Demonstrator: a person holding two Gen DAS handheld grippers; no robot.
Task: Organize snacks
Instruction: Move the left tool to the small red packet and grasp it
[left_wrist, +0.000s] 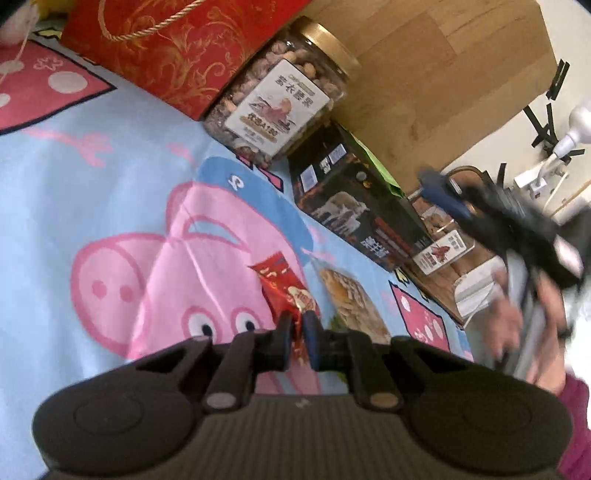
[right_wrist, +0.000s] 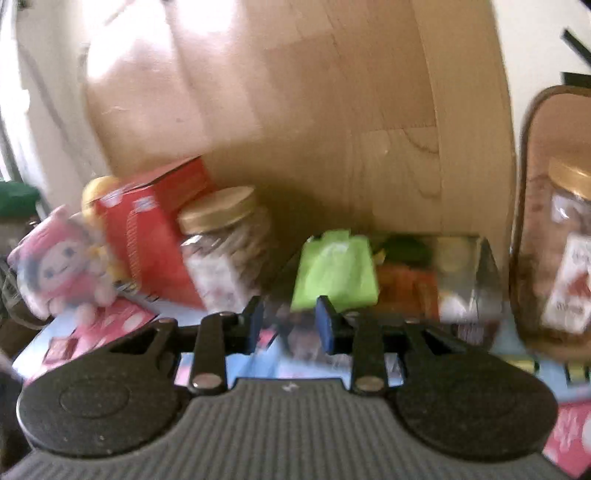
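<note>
My left gripper (left_wrist: 297, 339) is shut on a small red snack packet (left_wrist: 286, 286) and holds it over the cartoon pig cloth (left_wrist: 110, 192). A clear packet of pale snacks (left_wrist: 352, 299) lies on the cloth just right of it. A nut jar with a gold lid (left_wrist: 280, 99) and a black snack box (left_wrist: 354, 206) stand at the back. My right gripper (right_wrist: 290, 321) is open and empty, blurred, facing a green packet (right_wrist: 334, 273) and an orange one (right_wrist: 404, 284). It also shows at the right of the left wrist view (left_wrist: 454, 192).
A red gift bag (left_wrist: 177, 48) stands at the back left. A second nut jar (right_wrist: 565, 258) sits in a wooden tray (right_wrist: 532, 206) at the right. A red box (right_wrist: 155, 229), a jar (right_wrist: 225, 243) and a pink plush doll (right_wrist: 59, 269) stand left. A wooden panel (right_wrist: 295, 110) rises behind.
</note>
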